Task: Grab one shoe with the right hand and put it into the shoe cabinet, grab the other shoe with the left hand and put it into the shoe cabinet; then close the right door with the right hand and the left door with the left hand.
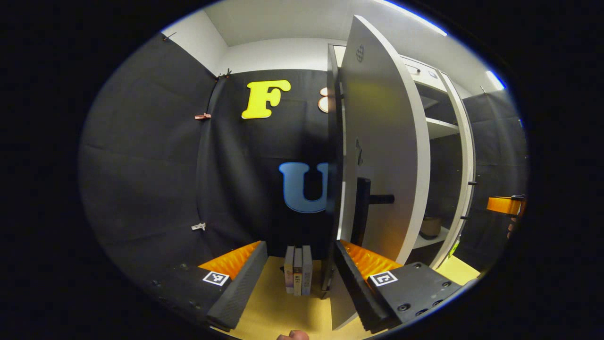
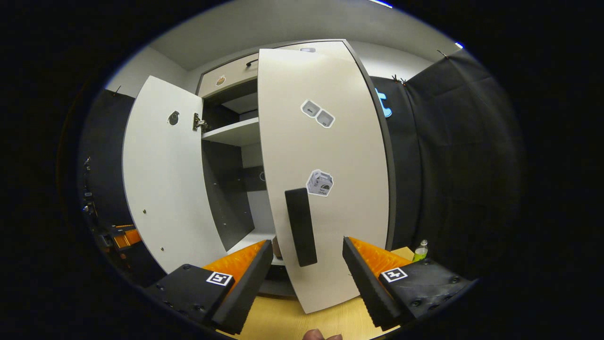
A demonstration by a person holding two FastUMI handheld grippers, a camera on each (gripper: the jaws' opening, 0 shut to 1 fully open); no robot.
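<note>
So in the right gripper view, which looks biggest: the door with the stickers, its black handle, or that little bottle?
1. The door with the stickers, by far the largest.
2. Its black handle, a narrow bar on that door.
3. The small bottle, tiny at the far right; it stands farther back, so its true size is unsure.

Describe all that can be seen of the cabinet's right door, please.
The right door is a tall, flat, off-white panel with a dark edge, smooth like laminated board. It stands partly open, upright on its hinges. A long black vertical handle sits low near its free edge, and a few stickers are on its face. The right gripper, open, faces it without touching.
</note>
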